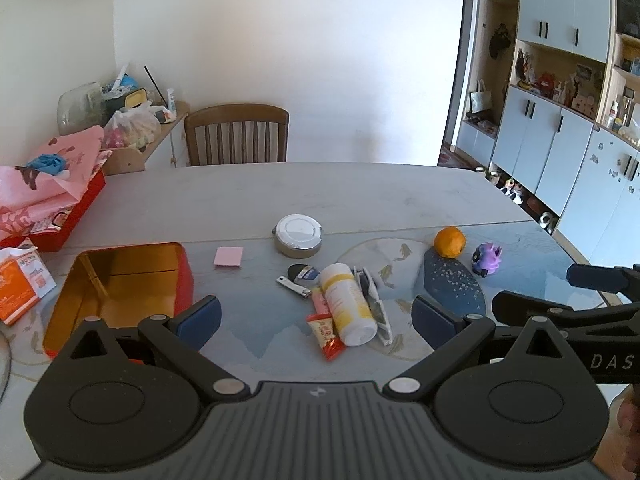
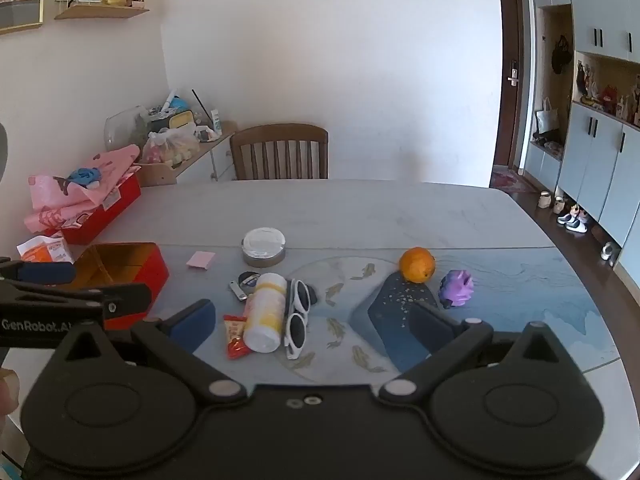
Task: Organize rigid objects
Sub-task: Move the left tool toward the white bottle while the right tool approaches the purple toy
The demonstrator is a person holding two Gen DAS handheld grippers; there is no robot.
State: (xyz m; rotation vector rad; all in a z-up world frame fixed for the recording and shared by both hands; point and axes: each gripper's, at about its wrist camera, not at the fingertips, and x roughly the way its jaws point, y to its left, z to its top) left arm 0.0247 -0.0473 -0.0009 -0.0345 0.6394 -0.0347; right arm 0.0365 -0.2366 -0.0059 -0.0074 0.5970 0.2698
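Left gripper [image 1: 316,320]: hovering with jaws spread wide, gripping nothing.
Right gripper [image 2: 316,326]: likewise hovering agape and empty.
Red tin box with gold lining [image 1: 120,280]: sitting empty at the table's left.
White-and-yellow plastic bottle [image 1: 347,304]: lying beside white sunglasses [image 2: 298,320], red snack packet [image 1: 326,334], nail clipper [image 1: 294,286].
Orange [image 1: 450,242], purple toy [image 1: 487,259], round lidded tin [image 1: 298,235], pink sticky notes [image 1: 228,257]: lying scattered.
Progress: nothing appearing sorted; everything waiting.

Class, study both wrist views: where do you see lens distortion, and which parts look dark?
Left wrist view: the cabinets bow inward at the right edge and the corners go dark. Right wrist view: the door curves likewise, and the right gripper body is deep black.
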